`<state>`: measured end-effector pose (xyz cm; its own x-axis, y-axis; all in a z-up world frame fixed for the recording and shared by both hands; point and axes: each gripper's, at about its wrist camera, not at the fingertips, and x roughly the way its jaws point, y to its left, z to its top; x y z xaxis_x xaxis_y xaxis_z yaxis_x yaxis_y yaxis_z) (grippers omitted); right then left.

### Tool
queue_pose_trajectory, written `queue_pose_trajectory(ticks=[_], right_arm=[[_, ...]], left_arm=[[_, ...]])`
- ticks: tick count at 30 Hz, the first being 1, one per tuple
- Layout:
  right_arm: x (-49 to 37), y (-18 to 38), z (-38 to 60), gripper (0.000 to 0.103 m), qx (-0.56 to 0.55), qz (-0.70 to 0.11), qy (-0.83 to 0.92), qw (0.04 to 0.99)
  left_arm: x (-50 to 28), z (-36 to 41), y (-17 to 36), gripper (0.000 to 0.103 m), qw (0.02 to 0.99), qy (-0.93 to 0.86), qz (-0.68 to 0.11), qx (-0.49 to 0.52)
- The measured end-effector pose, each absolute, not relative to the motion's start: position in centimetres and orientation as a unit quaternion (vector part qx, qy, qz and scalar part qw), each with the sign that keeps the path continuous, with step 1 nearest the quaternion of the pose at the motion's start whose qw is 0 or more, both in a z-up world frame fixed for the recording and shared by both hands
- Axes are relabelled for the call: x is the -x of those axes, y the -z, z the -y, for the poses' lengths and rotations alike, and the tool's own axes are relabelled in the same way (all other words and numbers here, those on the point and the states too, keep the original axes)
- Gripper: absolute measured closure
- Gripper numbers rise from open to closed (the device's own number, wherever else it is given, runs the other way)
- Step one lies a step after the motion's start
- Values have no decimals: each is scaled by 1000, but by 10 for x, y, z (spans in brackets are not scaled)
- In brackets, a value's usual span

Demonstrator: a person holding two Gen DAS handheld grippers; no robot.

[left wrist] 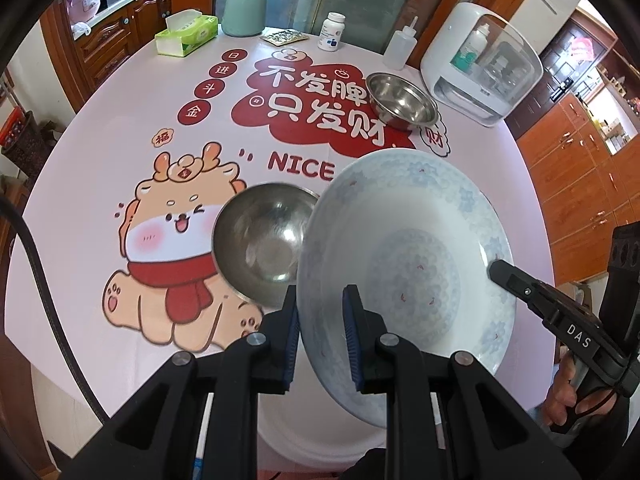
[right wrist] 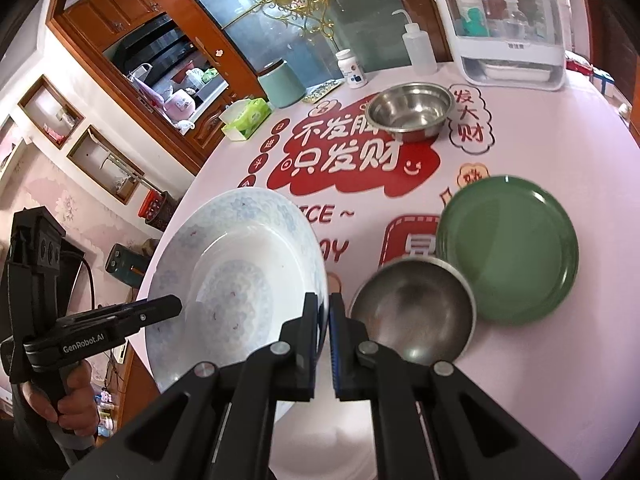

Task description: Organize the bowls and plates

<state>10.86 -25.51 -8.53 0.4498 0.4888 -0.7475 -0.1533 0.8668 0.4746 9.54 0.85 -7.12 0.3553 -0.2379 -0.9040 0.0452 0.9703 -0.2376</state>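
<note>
Gripping opposite rims of the white floral plate, the left claw and right claw are both clenched on it, holding it tilted above the desk so its weight is shared.

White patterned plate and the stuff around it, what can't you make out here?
- White patterned plate: near rim hidden behind the left gripper; in the right wrist view, behind the right gripper.
- Near steel bowl: blurred in both views; the plate covers part of it in the left wrist view.
- Pill bottle: label too small.
</note>
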Motion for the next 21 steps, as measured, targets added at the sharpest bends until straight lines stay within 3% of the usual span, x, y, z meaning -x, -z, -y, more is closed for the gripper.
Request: queue_pose_trajectory(ticks=[21], right_arm=[[-25, 111, 233, 98, -209, -509, -140, 824]], left_arm=[[-40, -24, 94, 84, 792, 124, -597, 34]])
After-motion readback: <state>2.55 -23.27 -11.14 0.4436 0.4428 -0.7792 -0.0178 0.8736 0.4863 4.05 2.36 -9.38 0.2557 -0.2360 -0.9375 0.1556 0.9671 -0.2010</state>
